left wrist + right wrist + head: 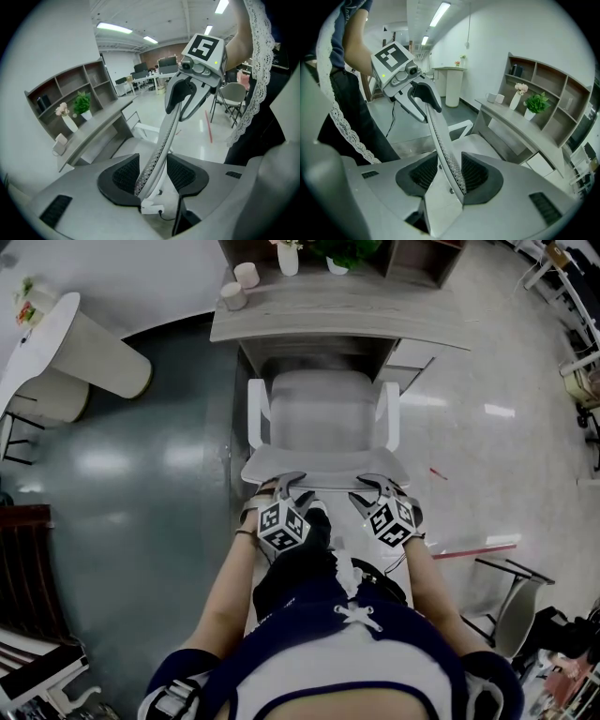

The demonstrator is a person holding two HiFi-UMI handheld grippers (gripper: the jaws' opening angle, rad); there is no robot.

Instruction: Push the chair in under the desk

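Head view, straight down: left forearm (225,592) and right forearm (433,582) stretched up the frame from the bottom centre, side by side, wrists level with each other. Out front, the left gripper (284,486) and right gripper (382,486), both planted on the backrest (323,468) at lower centre, one left of the middle, one right. Marker cubes toward the camera, noses tipped forward and down.

Over to the left gripper view: jaws closed on the backrest's mesh edge, dark pads (123,176) pressing it from both sides. Partner gripper perched further along the same edge, up at upper centre.

Right gripper view, same story: jaws clamped on that mesh edge, a pad on each flank, partner gripper at upper left with a bare arm behind it.

Back in the head view, dead centre, the chair (323,413), white and squared up to the desk (337,320) at the top. Long axis straight up and down the frame: backrest at the low end by the grippers, seat pointing up-frame at the desk. Running parallel on either side, the armrests (256,413). Seat front right at the opening beneath the desktop, in its shadow; most of the seat and the whole backrest out over the floor (169,474). At the desk's left end, two cups (247,275); beside them a vase (288,257).
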